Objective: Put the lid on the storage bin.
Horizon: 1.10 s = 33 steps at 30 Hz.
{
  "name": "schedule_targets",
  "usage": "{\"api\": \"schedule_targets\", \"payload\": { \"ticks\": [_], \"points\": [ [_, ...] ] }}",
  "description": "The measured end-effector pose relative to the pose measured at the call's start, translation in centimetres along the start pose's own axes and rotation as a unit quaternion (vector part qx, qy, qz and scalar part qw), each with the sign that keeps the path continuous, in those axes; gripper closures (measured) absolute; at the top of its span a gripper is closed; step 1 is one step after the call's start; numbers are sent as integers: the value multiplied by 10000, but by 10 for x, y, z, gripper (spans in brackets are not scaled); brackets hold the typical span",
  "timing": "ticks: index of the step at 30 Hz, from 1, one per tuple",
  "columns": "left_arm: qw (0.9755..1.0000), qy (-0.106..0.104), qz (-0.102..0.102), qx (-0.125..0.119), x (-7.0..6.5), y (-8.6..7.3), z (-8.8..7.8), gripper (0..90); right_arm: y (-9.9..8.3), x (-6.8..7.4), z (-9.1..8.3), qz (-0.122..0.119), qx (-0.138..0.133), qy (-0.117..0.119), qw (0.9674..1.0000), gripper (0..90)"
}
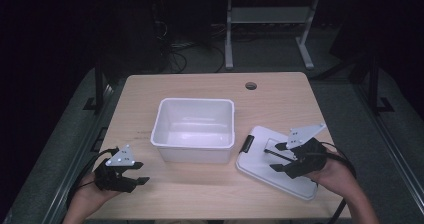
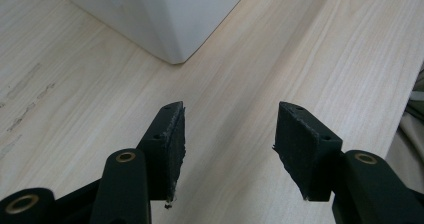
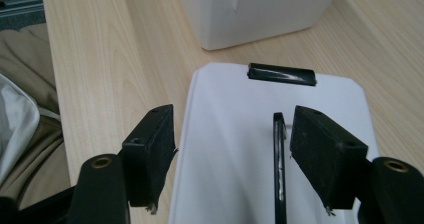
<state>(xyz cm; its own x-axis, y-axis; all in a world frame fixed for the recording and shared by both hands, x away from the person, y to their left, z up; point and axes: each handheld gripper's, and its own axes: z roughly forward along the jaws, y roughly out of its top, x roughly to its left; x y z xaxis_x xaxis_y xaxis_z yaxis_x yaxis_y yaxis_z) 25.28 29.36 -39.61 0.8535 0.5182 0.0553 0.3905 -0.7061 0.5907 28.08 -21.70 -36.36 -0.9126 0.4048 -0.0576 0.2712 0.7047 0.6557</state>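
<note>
A white plastic bin [image 1: 195, 153] stands open and empty at the middle of the wooden table [image 1: 280, 91]. Its flat white lid [image 1: 260, 169] lies to the right of it, a black latch [image 1: 247, 144] at the end nearest the bin. My right gripper [image 1: 271, 160] hovers low over the lid, open. In the right gripper view the jaws straddle the lid [image 3: 220, 99], and a thin black handle [image 3: 278, 164] stands between them, close to the right pad. My left gripper [image 1: 140, 173] rests open near the front left of the table, nothing between its fingers [image 2: 170, 149]; the bin's corner [image 2: 170, 19] lies ahead.
A round cable hole [image 1: 251, 86] sits near the table's far edge. The table's front edge runs just behind both hands. Beyond the table, a metal desk frame [image 1: 229, 39] and cables stand on the dark floor.
</note>
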Motion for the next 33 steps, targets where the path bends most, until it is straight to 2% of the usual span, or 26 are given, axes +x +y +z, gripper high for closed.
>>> {"api": "schedule_targets", "payload": {
  "ticks": [9, 17, 20, 24, 29, 33],
  "points": [
    [10000, 12, 11, -1, 0, -4, 2, 451, -3, -14, 2, 76, 203, -50, 9998, 369],
    [10000, 24, 4, -25, -2, -10, 3, 441, -9, -23, 15, 191, 392, -22, 9990, 430],
    [10000, 23, 6, -30, -2, -12, 4, 435, -11, -26, 19, 167, 463, -103, 9987, 438],
    [10000, 26, 23, -1, -3, -13, 5, 441, -16, -31, 24, 278, 546, -115, 9981, 498],
    [10000, 49, -1, -31, -3, -14, 5, 441, -22, -35, 32, 288, 727, -155, 9968, 613],
    [10000, 21, -24, -27, -2, -15, 6, 436, -24, -36, 36, 320, 778, -161, 9963, 666]
  ]
}}
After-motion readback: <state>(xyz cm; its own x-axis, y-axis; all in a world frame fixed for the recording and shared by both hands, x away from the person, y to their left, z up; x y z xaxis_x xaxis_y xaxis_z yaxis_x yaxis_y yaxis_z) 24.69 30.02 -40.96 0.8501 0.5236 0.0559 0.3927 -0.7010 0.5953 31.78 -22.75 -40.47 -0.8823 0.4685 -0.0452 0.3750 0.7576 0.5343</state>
